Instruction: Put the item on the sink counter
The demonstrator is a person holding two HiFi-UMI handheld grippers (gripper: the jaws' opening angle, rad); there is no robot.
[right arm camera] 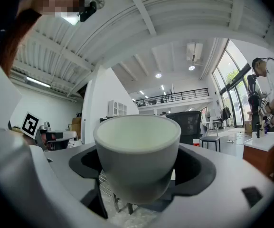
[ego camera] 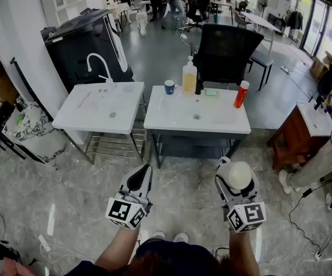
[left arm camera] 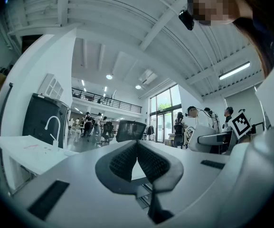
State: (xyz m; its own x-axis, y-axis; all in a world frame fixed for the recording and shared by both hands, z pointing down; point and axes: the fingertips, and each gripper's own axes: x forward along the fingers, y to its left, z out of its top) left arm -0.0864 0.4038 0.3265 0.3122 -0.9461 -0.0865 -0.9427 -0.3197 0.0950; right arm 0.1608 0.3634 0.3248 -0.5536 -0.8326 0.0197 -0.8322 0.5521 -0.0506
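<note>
One white cup [right arm camera: 137, 148] is sitting upright between the jaws of my right gripper [ego camera: 235, 170], and I am clamping those wide-spread jaws on its sides. My left gripper [left arm camera: 137, 144] is carrying nothing, its jaws closed tip to tip. The sink counter [ego camera: 177, 118] is lying well ahead of both grippers.

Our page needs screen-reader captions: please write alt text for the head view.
Seen from above, the right gripper holds a white cup and the left gripper is shut and empty, both short of a white sink counter. On it stand a blue cup, a soap bottle and an orange bottle.
</note>
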